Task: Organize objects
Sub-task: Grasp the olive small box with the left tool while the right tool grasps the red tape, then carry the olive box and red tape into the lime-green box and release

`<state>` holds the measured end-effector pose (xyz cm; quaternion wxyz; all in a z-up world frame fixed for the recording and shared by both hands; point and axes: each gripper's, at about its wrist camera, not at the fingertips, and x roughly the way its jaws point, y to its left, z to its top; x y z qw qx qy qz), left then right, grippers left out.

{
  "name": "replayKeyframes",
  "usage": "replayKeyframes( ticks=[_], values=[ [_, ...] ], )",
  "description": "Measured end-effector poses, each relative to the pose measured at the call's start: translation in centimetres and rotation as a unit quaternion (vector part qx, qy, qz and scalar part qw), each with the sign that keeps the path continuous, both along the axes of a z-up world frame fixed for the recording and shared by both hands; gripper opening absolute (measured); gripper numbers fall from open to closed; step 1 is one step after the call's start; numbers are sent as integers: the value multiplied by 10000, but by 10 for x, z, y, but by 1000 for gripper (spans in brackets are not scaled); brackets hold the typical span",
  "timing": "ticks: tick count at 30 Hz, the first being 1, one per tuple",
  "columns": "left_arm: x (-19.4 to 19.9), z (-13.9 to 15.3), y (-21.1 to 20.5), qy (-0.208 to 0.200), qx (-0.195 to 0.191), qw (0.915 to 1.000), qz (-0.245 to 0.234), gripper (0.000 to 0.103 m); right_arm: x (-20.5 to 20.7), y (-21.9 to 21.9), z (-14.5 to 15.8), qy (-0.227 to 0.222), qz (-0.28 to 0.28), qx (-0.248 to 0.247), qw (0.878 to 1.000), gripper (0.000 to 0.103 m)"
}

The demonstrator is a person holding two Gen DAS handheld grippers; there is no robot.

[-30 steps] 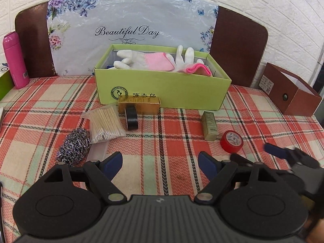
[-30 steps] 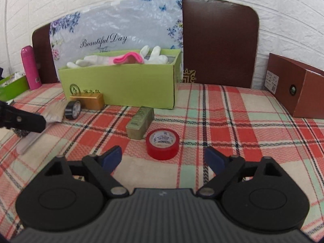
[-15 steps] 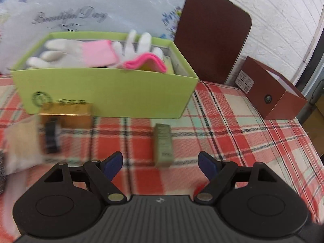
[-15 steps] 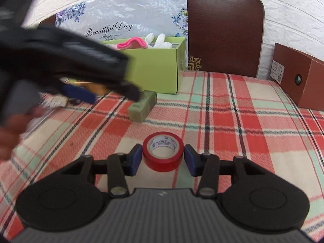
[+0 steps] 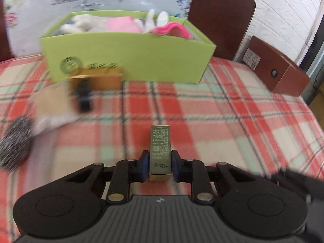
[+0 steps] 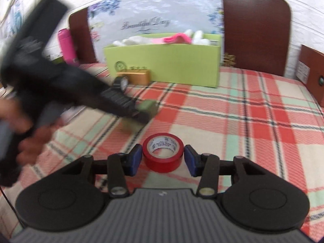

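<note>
My left gripper [image 5: 160, 167] is shut on a small olive-green box [image 5: 160, 151], held lengthwise between the blue pads just above the plaid cloth. In the right wrist view the left gripper [image 6: 139, 113] is a blurred black shape over that olive box [image 6: 148, 106]. My right gripper [image 6: 162, 160] is shut on a red tape roll [image 6: 163, 151] that stands on the cloth, with the pads against its sides. A green open box [image 5: 127, 58] holding white and pink gloves [image 5: 121, 23] stands at the back; it also shows in the right wrist view [image 6: 164, 62].
A gold box [image 5: 101, 79], a black tape roll [image 5: 84, 97], a bag of cotton swabs [image 5: 52, 105] and a steel scourer [image 5: 14, 139] lie left. A brown box [image 5: 277, 68] stands at the right edge. A pink bottle [image 6: 67, 46] stands back left.
My left gripper closed on the olive box and is moving fast. My right gripper stays on the red tape roll.
</note>
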<state>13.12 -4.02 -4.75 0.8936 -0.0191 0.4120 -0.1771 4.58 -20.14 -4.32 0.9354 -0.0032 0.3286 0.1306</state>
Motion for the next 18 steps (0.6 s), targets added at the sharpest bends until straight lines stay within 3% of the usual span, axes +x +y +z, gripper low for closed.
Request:
replayKeyframes(
  ticks=[4, 7, 10, 18],
  values=[
    [-27, -4, 23, -1, 174, 9995, 263, 24, 1, 16, -4, -15, 161, -163, 9997, 45],
    [-24, -5, 25, -5, 149, 9995, 268, 25, 0, 23, -5, -51, 156, -256, 9995, 49],
    [-19, -4, 22, -32, 136, 9995, 282, 35, 0, 24, -7, 2, 104, -300, 9995, 49],
    [-19, -6, 19, -107, 197, 9994, 269, 35, 5, 24, -10, 98, 81, -275, 9995, 48]
  ],
)
